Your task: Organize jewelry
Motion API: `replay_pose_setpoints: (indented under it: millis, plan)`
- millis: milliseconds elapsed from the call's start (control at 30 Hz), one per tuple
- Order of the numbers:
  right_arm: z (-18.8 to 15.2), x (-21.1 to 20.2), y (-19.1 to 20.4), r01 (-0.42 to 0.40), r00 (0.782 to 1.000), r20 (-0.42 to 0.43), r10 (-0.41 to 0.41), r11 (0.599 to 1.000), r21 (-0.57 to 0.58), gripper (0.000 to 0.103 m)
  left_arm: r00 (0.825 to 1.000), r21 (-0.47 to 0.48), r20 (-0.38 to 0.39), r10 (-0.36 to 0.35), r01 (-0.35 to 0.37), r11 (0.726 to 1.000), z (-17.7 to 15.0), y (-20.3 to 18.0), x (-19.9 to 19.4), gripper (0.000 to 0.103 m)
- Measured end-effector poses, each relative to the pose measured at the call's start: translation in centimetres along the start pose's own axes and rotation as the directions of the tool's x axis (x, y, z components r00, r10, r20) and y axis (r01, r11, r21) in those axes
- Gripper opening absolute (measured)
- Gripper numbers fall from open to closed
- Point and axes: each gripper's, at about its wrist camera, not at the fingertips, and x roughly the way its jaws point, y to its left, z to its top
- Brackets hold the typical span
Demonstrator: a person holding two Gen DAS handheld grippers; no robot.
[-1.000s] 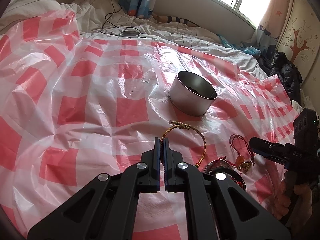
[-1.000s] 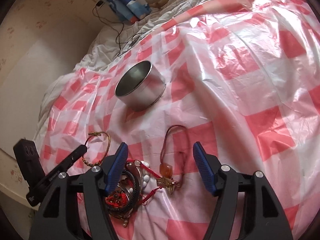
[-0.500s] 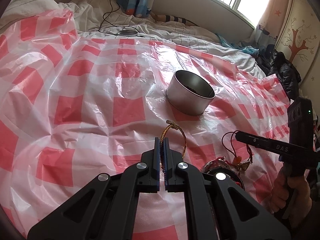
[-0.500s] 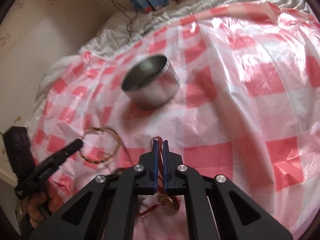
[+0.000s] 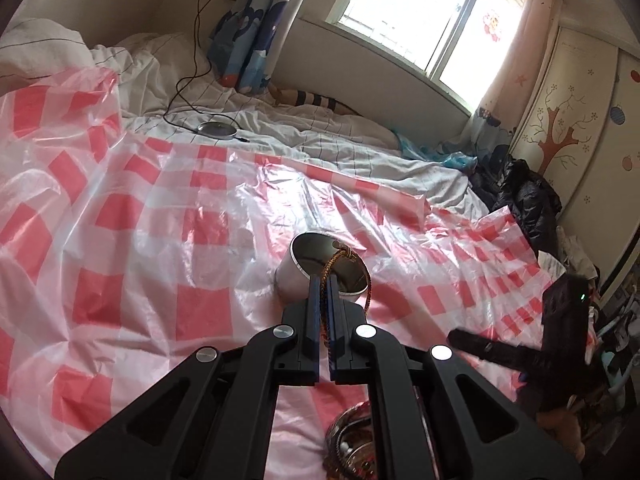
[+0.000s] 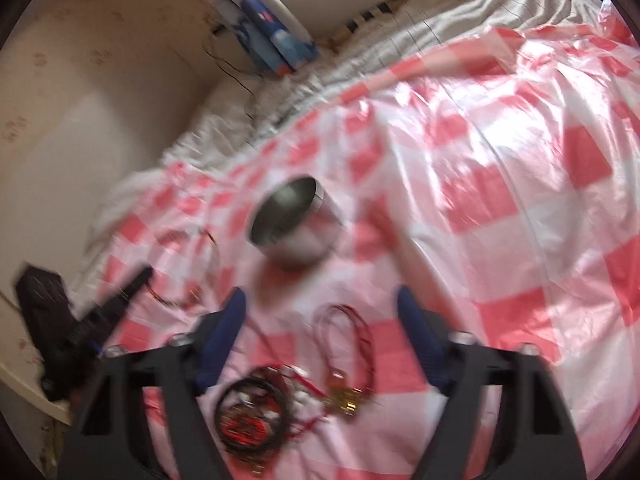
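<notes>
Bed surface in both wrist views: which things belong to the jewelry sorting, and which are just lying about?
Part of the job:
- braided gold bracelet, pinched in the left hand-held gripper
- metal tin
- red cord necklace
- tangled bead pile
- right hand-held gripper, open above the necklace

Lying about:
- round charger disc and its cable
- dark clothes
- blue curtain

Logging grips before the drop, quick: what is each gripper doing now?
Left gripper: closed on the gold braided bracelet.
Right gripper: open, just opened, holding nothing.
</notes>
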Motion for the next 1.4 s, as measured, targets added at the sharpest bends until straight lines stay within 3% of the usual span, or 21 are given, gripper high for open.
replay_pose_setpoints:
  millis: [133,233,300,367,433,567,600,700,733,867,1000,1133,1200,1233,1267,1300,1333,1400]
  plan:
    - [-1.1,2.4,1.0,0.118,0.989,-0.075,-0.128,0.985,-0.124,0.077,1.0,-0.01,0.0,-0.025,0.025,1.0,1.7,-0.6,3.0,0.003]
    - [-2.2,4.3,1.9,0.236,0.959,-0.096,-0.268,0.937,-0.256,0.073,0.999,-0.033,-0.019,-0.031,0.03,0.999,2.6,-0.6,6.0,0.003]
    - [-3.0,5.1,2.3,0.294,0.936,-0.09,-0.339,0.899,-0.326,0.062,0.999,-0.046,-0.037,-0.031,0.03,0.999,2.8,-0.6,8.1,0.003]
    - [-3.5,5.4,2.3,0.3,0.93,-0.097,-0.355,0.885,-0.357,0.029,0.997,-0.052,-0.077,-0.019,0.015,0.999,2.8,-0.6,10.2,0.003]
    - [-3.4,5.4,1.8,0.269,0.938,-0.12,-0.324,0.903,-0.334,0.007,0.989,-0.046,-0.15,0.007,-0.014,0.999,2.5,-0.8,12.1,0.003]
    - [-2.1,4.2,-0.4,0.15,0.975,-0.14,-0.174,0.974,-0.168,0.006,0.972,-0.004,-0.215,0.097,-0.1,0.995,2.0,-0.8,13.0,0.007]
    - [-1.8,3.8,-0.8,0.125,0.981,-0.131,-0.142,0.984,-0.128,0.005,0.973,-0.001,-0.204,0.111,-0.114,0.993,2.2,-0.6,12.6,0.014]
    - [-1.2,2.5,-1.7,0.065,0.993,-0.093,-0.069,0.997,-0.05,0.005,0.975,-0.032,-0.17,0.141,-0.148,0.988,2.8,0.0,11.1,0.056]
    - [-1.0,2.1,-1.9,0.04,0.996,-0.076,-0.042,0.999,-0.029,0.005,0.978,-0.053,-0.157,0.14,-0.15,0.987,2.9,0.3,10.6,0.059]
    - [0.1,0.4,-0.8,-0.028,0.999,0.016,0.028,0.999,-0.02,0.005,0.981,-0.091,-0.143,0.134,-0.148,0.985,3.0,1.3,8.4,0.06]
    - [1.4,-1.4,1.4,-0.08,0.989,0.117,0.087,0.995,-0.066,0.005,0.983,-0.157,-0.115,0.146,-0.163,0.974,2.6,2.7,5.4,0.066]
    - [3.7,-0.9,3.9,-0.134,0.981,0.128,0.146,0.986,-0.095,0.005,0.982,-0.239,-0.084,0.167,-0.183,0.954,2.1,4.2,3.8,0.074]
    - [4.3,-0.4,4.7,-0.111,0.987,0.107,0.124,0.987,-0.112,0.005,0.98,-0.232,-0.097,0.171,-0.189,0.954,2.2,4.5,4.1,0.074]
    - [4.2,0.0,5.1,-0.075,0.993,0.082,0.086,0.989,-0.131,0.018,0.98,-0.231,-0.105,0.171,-0.192,0.954,2.2,4.5,4.4,0.074]
    - [3.8,0.3,5.3,-0.024,0.998,0.059,0.034,0.987,-0.158,0.055,0.98,-0.23,-0.115,0.163,-0.185,0.955,2.2,4.5,4.7,0.074]
    - [3.1,0.7,5.3,0.028,0.999,0.042,-0.021,0.983,-0.183,0.074,0.981,-0.224,-0.121,0.152,-0.177,0.958,2.3,4.3,4.8,0.074]
    - [1.9,1.0,5.1,0.097,0.995,0.038,-0.091,0.971,-0.219,0.084,0.982,-0.216,-0.123,0.145,-0.169,0.962,2.4,4.1,5.0,0.074]
    - [0.0,2.0,4.7,0.182,0.982,0.012,-0.186,0.941,-0.285,0.084,0.984,-0.192,-0.12,0.132,-0.153,0.969,2.4,3.4,5.2,0.074]
